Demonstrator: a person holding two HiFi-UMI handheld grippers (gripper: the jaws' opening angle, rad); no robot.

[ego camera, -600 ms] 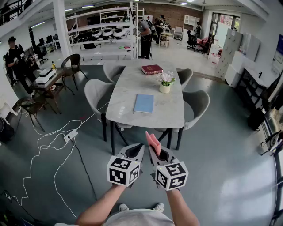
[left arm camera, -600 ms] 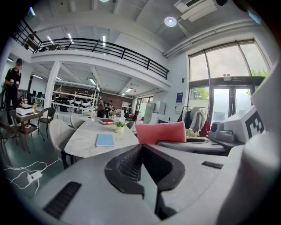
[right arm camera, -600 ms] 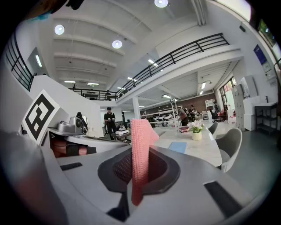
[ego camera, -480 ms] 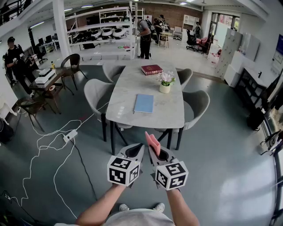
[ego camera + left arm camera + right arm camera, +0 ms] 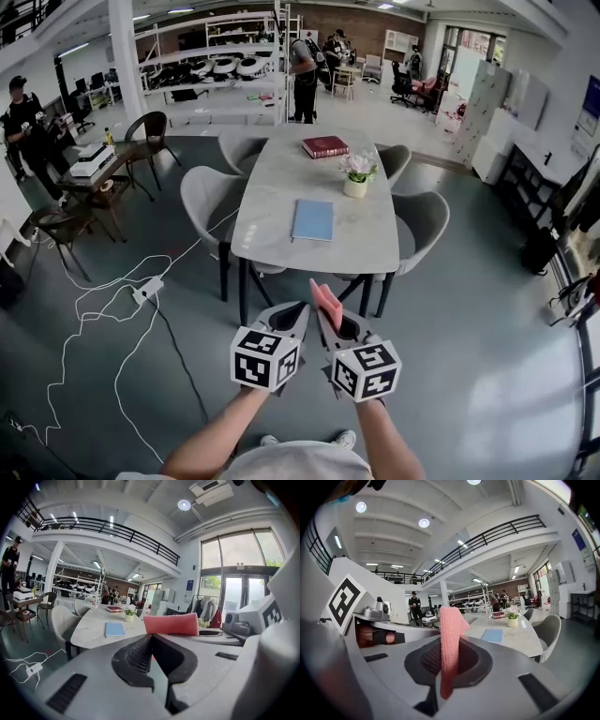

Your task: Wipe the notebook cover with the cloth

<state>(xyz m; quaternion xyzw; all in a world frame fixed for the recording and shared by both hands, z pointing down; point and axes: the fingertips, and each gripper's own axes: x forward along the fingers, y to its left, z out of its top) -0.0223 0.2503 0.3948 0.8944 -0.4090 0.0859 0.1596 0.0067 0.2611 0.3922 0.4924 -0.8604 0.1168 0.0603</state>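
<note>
Right tongs (image 5: pixel 449 670) were clamped on a pink knitted cloth (image 5: pixel 450 634), which stuck up out of the jaws. Left tongs (image 5: pixel 152 644) were pressed together with nothing between them. I held both low and side by side, over the grey floor (image 5: pixel 469 375) and well short of the surface.

Judged progress: cloth in hand, wiping not begun. The light blue flat notebook (image 5: pixel 312 219) lay closed on the pale grey oblong surface (image 5: pixel 281 178), toward its near end and well apart from both tongs, with nothing touching it. What was left: close in on the surface, bring the cloth down on the cover, then wipe it.

Around it: a small white pot of pale flowers (image 5: pixel 356 173) stood near the notebook's far right corner, and a wide stroke there could knock it. A dark red hardback book (image 5: pixel 324 146) lay farther back, clear of the work. Grey padded chairs (image 5: pixel 202 202) flanked the surface; the near end looked free of them. A loose white cable (image 5: pixel 103 309) ran over the floor to my left, off the straight path. People stood far back by the shelves.
</note>
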